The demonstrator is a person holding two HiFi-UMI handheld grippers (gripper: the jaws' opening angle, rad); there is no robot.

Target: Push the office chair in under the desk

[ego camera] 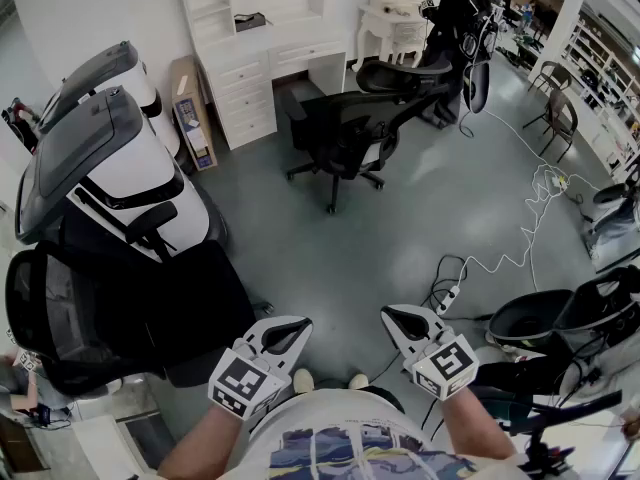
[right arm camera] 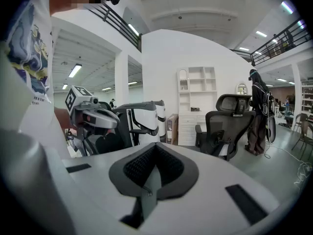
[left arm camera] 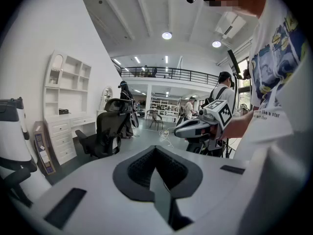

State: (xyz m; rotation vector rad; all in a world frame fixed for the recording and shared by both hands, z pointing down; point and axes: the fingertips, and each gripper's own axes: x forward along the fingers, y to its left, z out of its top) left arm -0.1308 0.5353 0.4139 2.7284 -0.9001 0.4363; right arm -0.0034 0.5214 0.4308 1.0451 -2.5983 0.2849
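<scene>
Both clenched, empty: left tool (ego camera: 288, 330), right tool (ego camera: 402, 318); black office chair (ego camera: 340, 128) near white bench (ego camera: 262, 43) front edge; open grey floor (ego camera: 330, 258) between chair and tools

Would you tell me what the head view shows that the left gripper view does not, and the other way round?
Only the head view shows the white cable and power strip on the floor, and the person's shoes. Only the left gripper view shows the ceiling lights, the balcony railing and a person with a backpack. Both show the black office chair, not yet pushed under the white desk, and the right gripper.
</scene>
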